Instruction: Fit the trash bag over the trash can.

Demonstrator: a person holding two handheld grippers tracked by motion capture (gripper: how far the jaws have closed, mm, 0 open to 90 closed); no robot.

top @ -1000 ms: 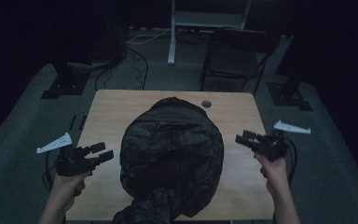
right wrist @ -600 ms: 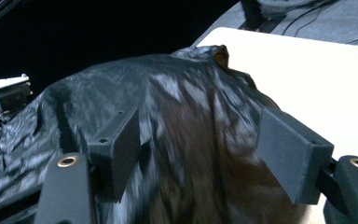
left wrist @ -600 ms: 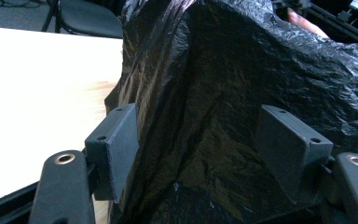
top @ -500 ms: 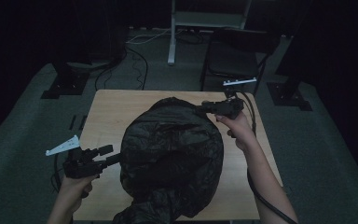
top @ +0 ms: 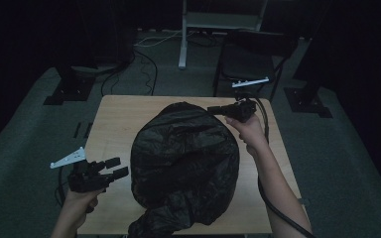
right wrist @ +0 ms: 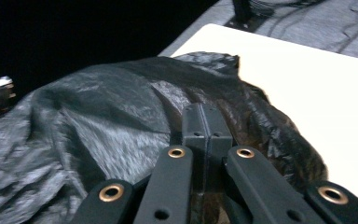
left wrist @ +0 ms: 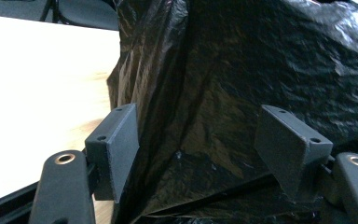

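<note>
The black bag [top: 184,168] lies between the left gripper's [top: 113,168] spread fingers [left wrist: 116,142]; the right gripper's [top: 213,109] fingers [right wrist: 207,126] are pressed together, empty, above it.

A dim recording studio or lab: black curtains [top: 25,34] wall in a grey carpet [top: 30,124], where stand bases [top: 67,91] and loose cables [top: 144,64] ring a lone wooden counter [top: 114,119], a chair [top: 250,62] beyond the jaws.
</note>
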